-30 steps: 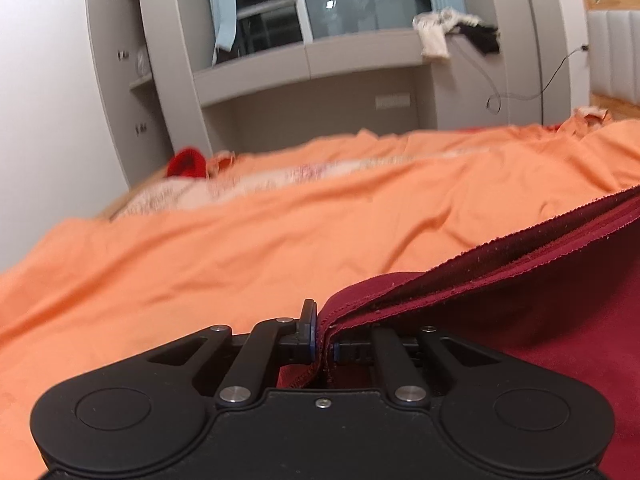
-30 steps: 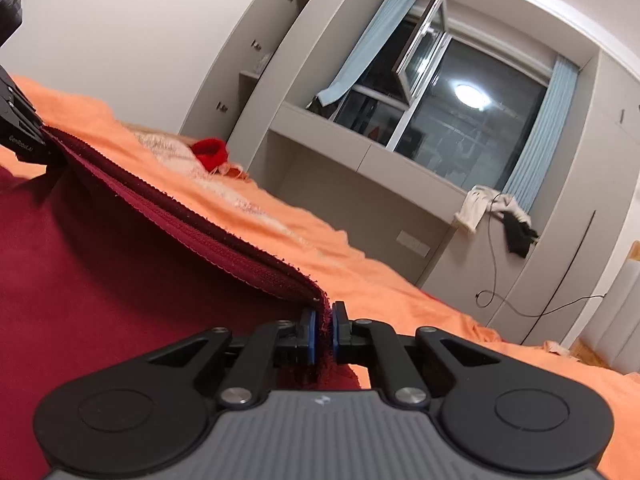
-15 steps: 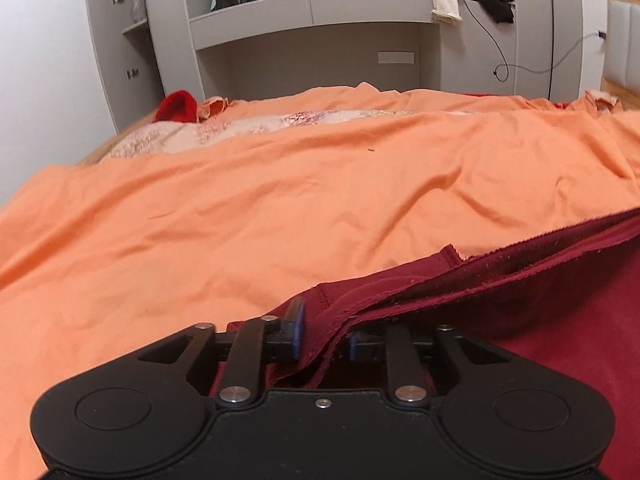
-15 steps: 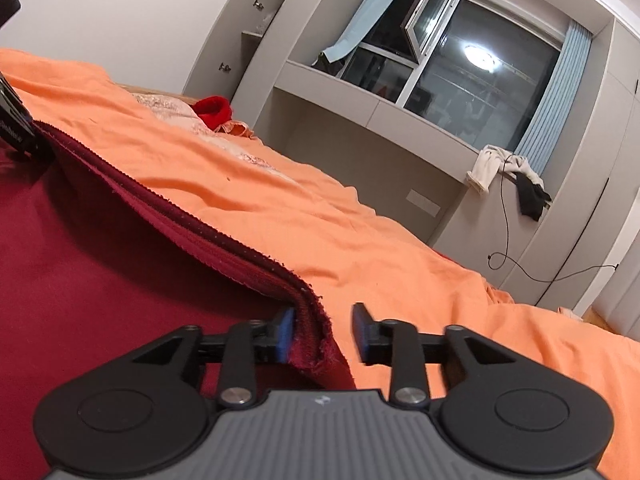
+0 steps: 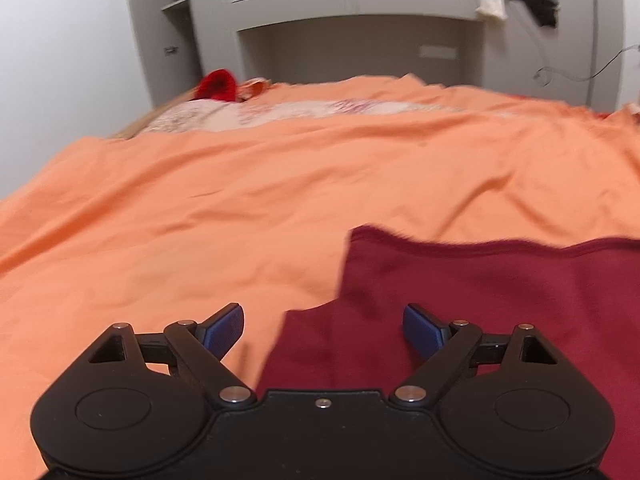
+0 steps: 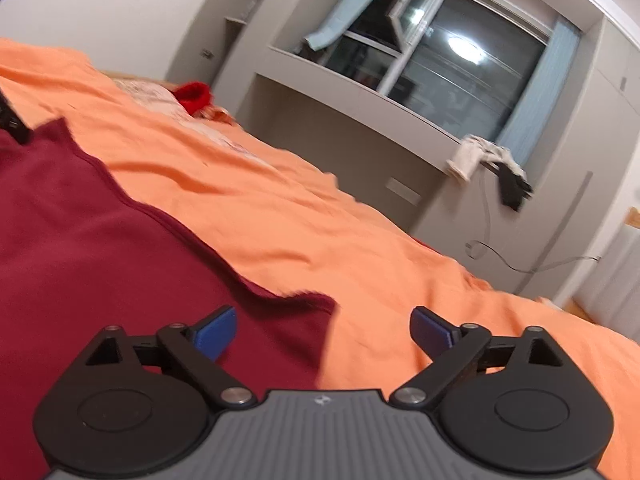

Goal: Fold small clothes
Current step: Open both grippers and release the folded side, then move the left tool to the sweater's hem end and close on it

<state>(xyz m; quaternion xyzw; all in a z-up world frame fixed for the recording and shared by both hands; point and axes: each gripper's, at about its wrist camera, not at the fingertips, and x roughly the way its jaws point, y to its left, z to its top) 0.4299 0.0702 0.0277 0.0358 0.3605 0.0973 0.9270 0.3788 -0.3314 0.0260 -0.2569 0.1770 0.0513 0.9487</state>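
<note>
Against the far wall: grey built-in shelving (image 5: 176, 40) with open shelves (contents too blurred to name) and a ledge (image 6: 360, 92) under a dark window (image 6: 452, 68) flanked by blue curtains (image 6: 536, 92). Draped over the ledge's right end: a pale cloth (image 6: 466, 158) and a dark one (image 6: 512, 188). Below, trailing down the wall: a cable (image 6: 500, 256).

Spread wall to wall across the bed: a rumpled orange sheet (image 5: 240, 208), with a patterned pale strip (image 5: 280, 114) and a red item (image 5: 218, 84) near the far left corner.

Lying flat on the sheet's near side: a dark red garment (image 5: 480, 300), doubled over, hemmed edge toward the far wall, a stepped corner at each end.

Left gripper (image 5: 323, 330): jaws spread wide, holding nothing, poised over the garment's left corner. Right gripper (image 6: 323, 330): likewise wide apart and empty, over the right corner (image 6: 312, 300).
</note>
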